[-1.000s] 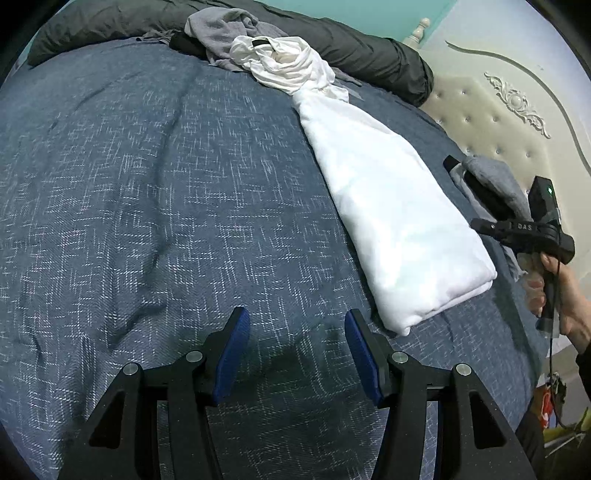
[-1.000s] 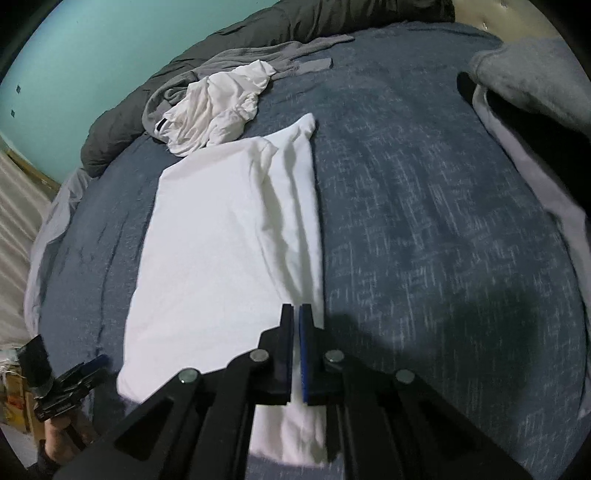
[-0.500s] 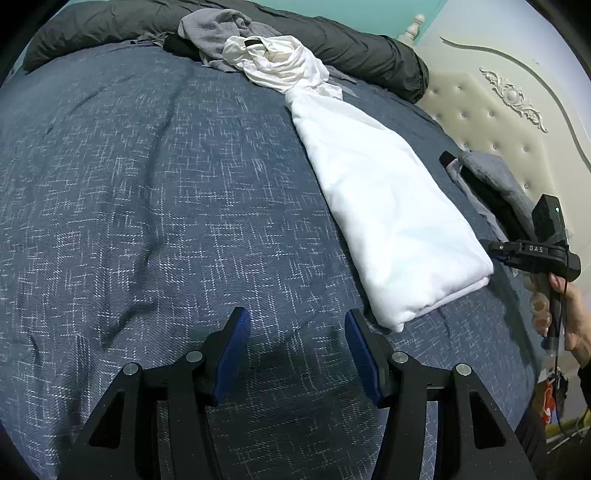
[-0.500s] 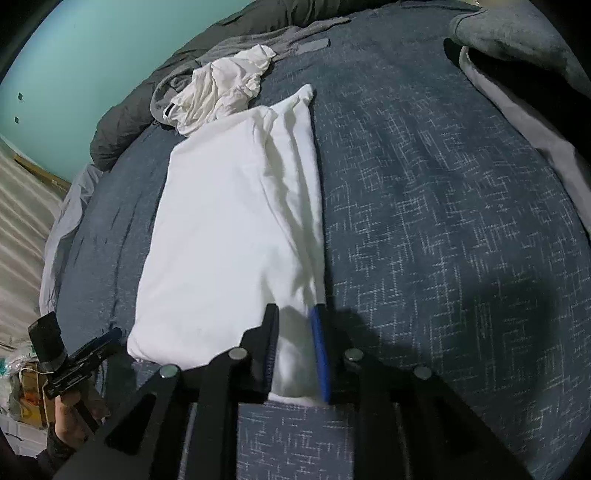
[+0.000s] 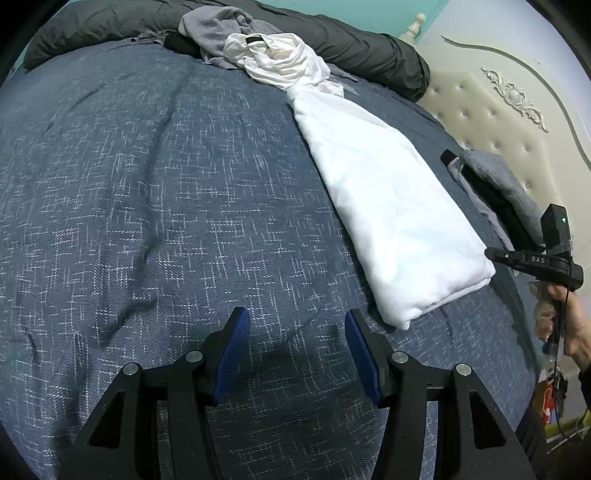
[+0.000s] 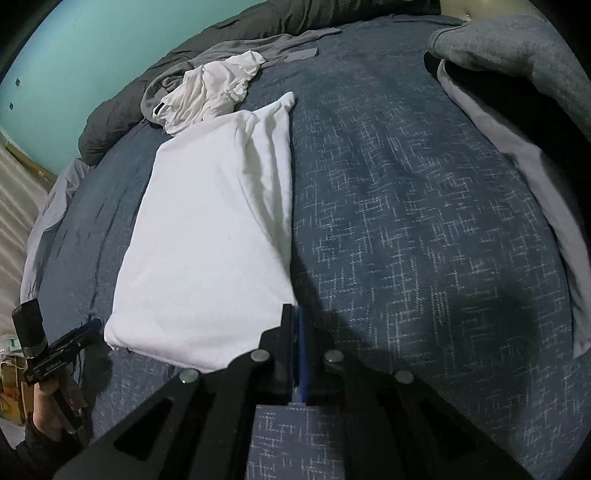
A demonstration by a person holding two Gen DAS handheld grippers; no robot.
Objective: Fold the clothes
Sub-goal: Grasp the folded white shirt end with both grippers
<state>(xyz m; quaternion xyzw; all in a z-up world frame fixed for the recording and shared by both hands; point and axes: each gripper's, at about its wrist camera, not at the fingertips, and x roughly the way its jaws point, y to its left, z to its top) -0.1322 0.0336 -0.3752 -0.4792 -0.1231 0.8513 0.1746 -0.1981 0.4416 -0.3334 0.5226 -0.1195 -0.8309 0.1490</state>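
White garment folded long on the bed; my left claw spread, my right claw pressed together.

The folded white garment (image 5: 391, 218) lies flat as a long strip on the blue bedspread (image 5: 147, 206), its far end touching a crumpled white shirt (image 5: 280, 59) that sits on a grey garment (image 5: 210, 26). My right gripper (image 6: 296, 314) has its blue pads together at the strip's near right corner; I cannot tell whether any cloth is caught between them. My left gripper (image 5: 295, 325) hovers over bare bedspread just beside the near left corner, jaws wide apart, holding nothing. A grey pile (image 6: 517, 51) lies beside the padded headboard (image 5: 491, 122).
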